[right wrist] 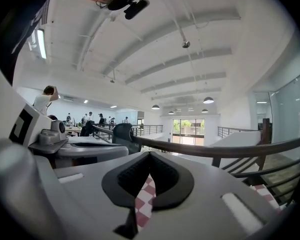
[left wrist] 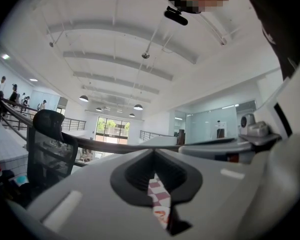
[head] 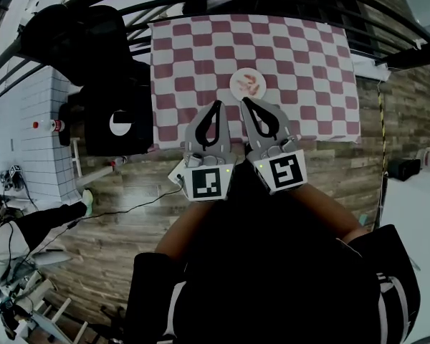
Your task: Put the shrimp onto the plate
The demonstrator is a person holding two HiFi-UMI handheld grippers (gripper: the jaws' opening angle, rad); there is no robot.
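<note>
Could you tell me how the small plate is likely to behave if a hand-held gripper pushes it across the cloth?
The plate looks small and shallow, so it is probably light and would slide rather than tip. It sits on a checked cloth, which may bunch and drag. The shrimp lie loose on it and could shift.

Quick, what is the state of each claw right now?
Left claw: closed, holding nothing.
Right claw: closed, holding nothing.

A red-and-white checked tablecloth (head: 287, 56) carries one small plate (head: 233, 86), apparently holding shrimp (head: 250, 83).
</note>
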